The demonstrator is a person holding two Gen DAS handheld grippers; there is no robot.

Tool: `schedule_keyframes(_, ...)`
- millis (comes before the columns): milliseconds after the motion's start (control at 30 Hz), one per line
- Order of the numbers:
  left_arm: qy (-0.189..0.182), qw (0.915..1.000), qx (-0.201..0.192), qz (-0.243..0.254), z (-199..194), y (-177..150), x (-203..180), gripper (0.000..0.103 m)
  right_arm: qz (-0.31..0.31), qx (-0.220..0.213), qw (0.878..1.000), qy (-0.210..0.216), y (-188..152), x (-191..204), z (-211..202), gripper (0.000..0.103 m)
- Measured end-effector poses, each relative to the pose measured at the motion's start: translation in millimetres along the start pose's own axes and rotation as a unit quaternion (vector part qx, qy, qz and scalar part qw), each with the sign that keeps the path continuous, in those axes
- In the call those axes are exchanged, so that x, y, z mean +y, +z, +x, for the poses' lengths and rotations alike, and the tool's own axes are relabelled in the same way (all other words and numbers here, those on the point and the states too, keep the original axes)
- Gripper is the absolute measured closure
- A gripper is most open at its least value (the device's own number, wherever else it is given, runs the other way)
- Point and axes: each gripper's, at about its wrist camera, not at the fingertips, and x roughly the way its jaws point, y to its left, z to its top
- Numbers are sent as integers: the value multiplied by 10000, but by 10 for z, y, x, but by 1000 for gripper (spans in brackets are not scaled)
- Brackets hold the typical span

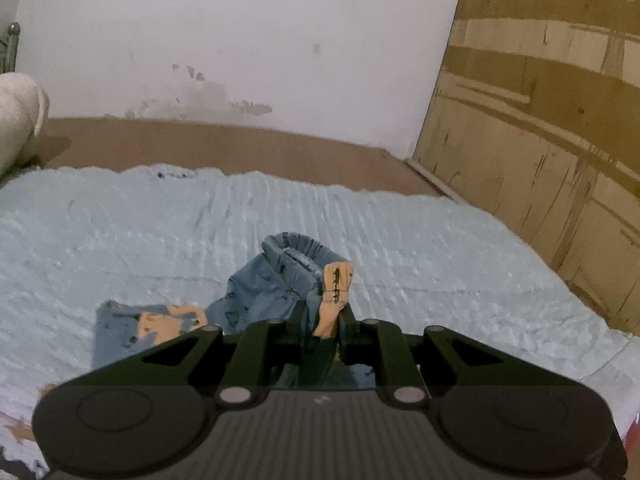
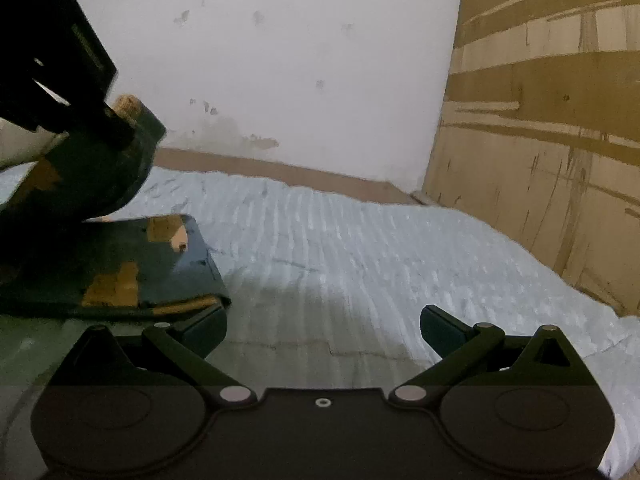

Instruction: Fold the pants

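The left gripper point(image 1: 322, 320) is pinching the pants point(image 1: 276, 280) between its closed fingers, the blue and orange cloth bunching up just ahead of the fingertips with the elastic waistband curling above them and the rest trailing down to the left onto the light blue bedspread point(image 1: 440, 248); lifting one end this way is probably meant to carry it over the part lying flat and make a fold. The right gripper point(image 2: 322, 332) is hanging with its fingers spread wide and nothing between them, only bare bedspread point(image 2: 400, 248) ahead of the tips. Just beyond its left finger the lower part of the pants point(image 2: 120, 264) is lying flat, and up to the left the raised cloth is hanging from the left gripper point(image 2: 116, 130), so the free fingers look well placed to take the near edge or steady it
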Motion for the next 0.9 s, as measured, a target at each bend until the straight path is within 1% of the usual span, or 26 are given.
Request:
schedule_keyframes(67,-29,9999,133,13,148,0,36,87,-7,97,10000,24,-30,-15,36,1)
schedule_keyframes(133,-141,9992,377,55,219,-60,35,86,-36,143,9999,33,-51,-14,53,1)
schedule_keyframes(200,-205,9984,519,-9,234,-124,70,83,-78,169,9998,18,-64,16,52,1)
schedule_keyframes(233,-234,9982,552,-51,225,-145,92,80,-98,180,9998,8,-67,24,59,1)
schedule_keyframes(267,-258,9979,590,-117,212,-159,134,69,-116,188,9998,-7,-71,31,62,1)
schedule_keyframes(300,-297,9975,615,-193,186,-169,180,63,-98,186,9998,10,-71,40,64,1)
schedule_keyframes(333,-337,9971,624,-289,189,-162,232,49,-107,198,9997,7,-76,44,66,1)
schedule_keyframes(367,-353,9969,606,-370,185,-152,280,41,-112,213,9997,8,-81,51,67,1)
schedule_keyframes(433,-391,9967,557,-441,137,-152,347,38,-124,257,9996,9,-71,59,85,1)
schedule_keyframes(533,-417,9961,555,-544,61,-146,425,30,-169,340,9993,-6,-72,72,129,1)
schedule_keyframes(600,-419,9960,465,-644,-33,-136,487,24,-175,354,9992,-15,-68,74,125,1)
schedule_keyframes(667,-276,9968,353,-659,-151,-141,569,14,-155,329,9993,-10,-42,63,102,1)
schedule_keyframes(700,-178,9974,291,-639,-213,-150,604,12,-143,300,9994,-5,-21,55,85,1)
schedule_keyframes(767,4,9985,144,-523,-343,-184,678,3,-84,218,9997,22,36,41,47,1)
schedule_keyframes(800,98,9989,81,-450,-394,-207,708,1,-25,178,9998,65,72,35,25,1)
schedule_keyframes(900,437,9985,-26,-341,-523,-292,833,0,243,121,9991,314,188,32,-6,1)
